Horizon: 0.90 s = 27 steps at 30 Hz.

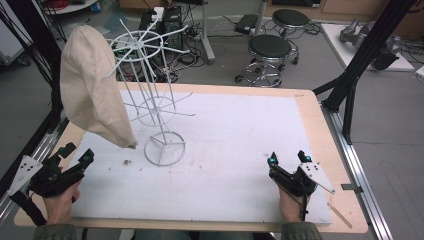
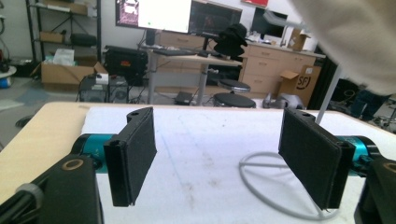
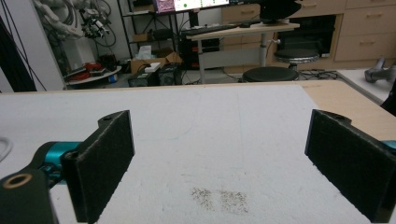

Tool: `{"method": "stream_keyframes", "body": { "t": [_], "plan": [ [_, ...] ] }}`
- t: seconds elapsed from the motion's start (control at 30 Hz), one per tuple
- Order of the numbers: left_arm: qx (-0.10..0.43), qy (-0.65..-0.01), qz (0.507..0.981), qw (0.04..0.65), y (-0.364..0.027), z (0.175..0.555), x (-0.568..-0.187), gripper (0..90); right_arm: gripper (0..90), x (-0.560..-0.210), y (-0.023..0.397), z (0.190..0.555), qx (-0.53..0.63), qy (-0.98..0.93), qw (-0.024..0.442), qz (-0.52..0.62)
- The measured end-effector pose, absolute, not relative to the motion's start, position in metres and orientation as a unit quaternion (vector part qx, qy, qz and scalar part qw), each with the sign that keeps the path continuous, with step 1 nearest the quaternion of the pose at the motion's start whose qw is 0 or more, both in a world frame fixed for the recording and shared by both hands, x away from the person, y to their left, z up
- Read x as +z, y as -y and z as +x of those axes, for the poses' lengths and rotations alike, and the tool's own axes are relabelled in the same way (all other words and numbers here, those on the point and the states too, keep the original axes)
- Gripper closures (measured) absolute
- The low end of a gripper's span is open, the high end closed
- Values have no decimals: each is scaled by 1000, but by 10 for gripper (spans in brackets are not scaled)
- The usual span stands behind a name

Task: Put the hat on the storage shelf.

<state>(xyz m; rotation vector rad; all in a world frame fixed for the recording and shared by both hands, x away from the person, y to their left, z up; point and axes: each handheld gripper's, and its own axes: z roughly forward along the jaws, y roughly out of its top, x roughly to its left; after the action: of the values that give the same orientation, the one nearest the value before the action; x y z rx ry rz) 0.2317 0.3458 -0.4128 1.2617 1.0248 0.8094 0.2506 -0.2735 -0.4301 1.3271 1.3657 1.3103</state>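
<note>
On the worktop's (image 1: pixel 240 210) left side, the cream bag (image 1: pixel 92 85) is seen hung on the wire rack (image 1: pixel 152 90), up-right of the nearer left gripper (image 1: pixel 75 155); both grippers' jaws are held apart, empty.

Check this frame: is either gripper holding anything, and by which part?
Nothing is held. The left gripper and right gripper both rest open and empty.

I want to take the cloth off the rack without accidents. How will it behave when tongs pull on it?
The cloth hangs in soft folds, so it is probably floppy and light. It drapes on a thin wire rack with a small ring base, so a sideways pull may tip the rack.
</note>
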Motion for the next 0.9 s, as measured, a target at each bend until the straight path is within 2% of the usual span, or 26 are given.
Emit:
{"method": "stream_keyframes", "body": {
  "t": [0.23, 0.4, 0.9],
  "plan": [
    [342, -456, 559, 603, -345, 232, -425, 274, 70, -430, 274, 251, 522, -542, 397, 526],
    [313, -462, 550, 621, -343, 235, -430, 268, 70, -431, 275, 251, 523, -544, 395, 524],
    [319, -467, 549, 616, -345, 233, -431, 268, 70, -432, 276, 252, 522, -546, 388, 528]
  ]
}}
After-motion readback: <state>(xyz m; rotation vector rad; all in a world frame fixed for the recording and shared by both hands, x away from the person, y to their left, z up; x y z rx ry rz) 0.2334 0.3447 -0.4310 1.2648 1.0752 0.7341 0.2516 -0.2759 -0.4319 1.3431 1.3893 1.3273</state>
